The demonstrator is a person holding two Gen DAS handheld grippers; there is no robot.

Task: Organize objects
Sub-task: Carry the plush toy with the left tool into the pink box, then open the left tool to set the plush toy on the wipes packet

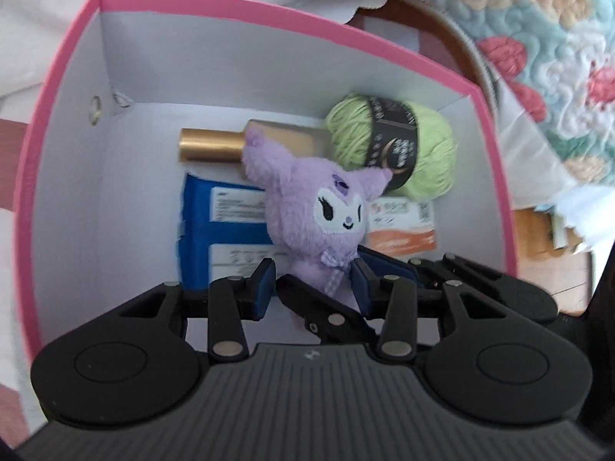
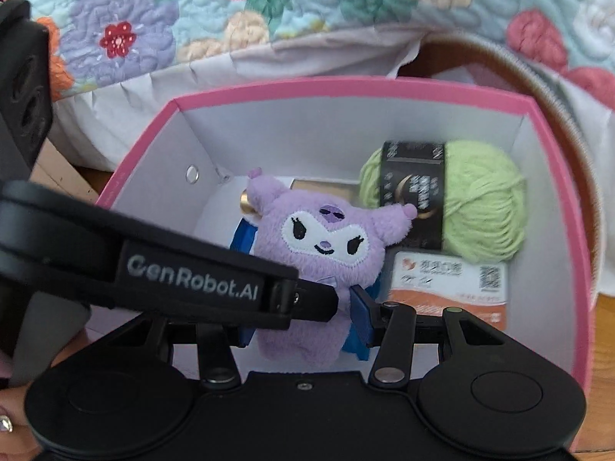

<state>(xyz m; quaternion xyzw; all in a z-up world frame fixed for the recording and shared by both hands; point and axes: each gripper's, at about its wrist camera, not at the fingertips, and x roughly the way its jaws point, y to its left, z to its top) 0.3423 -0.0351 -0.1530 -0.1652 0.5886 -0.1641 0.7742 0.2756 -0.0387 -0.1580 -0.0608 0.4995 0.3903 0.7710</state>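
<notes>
Left gripper [image 1: 315,288]: jaws partly spread; the plush toy's lower body sits between its blue pads [image 1: 263,288], and whether both pads press on it cannot be told.
Right gripper [image 2: 303,319]: jaws partly spread, blue pads either side of the toy's body; its left pad is hidden behind the other gripper's arm, so a firm pinch cannot be confirmed.
Plush toy [image 2: 326,253]: purple, white embroidered face, checked bow at the neck; upright inside the box, over the blue packet.
Box [image 1: 61,88]: pink outside, white inside, open at the top.
Yarn ball [image 2: 480,207]: light green, in the far right corner, wrapped by a black band whose print is too blurred to read.
Bottle [image 1: 215,144]: gold cap, lying along the far wall behind the toy.
Blue packet [image 1: 215,238]: flat on the box floor, white label, text illegible.
Orange-and-white card [image 2: 453,280]: flat beside the yarn, with a QR code; lettering unreadable.
Writing: "GenRobot.AI" on the gripper arm crossing the right wrist view.
Quilt [image 2: 230,11]: floral, behind the box.
</notes>
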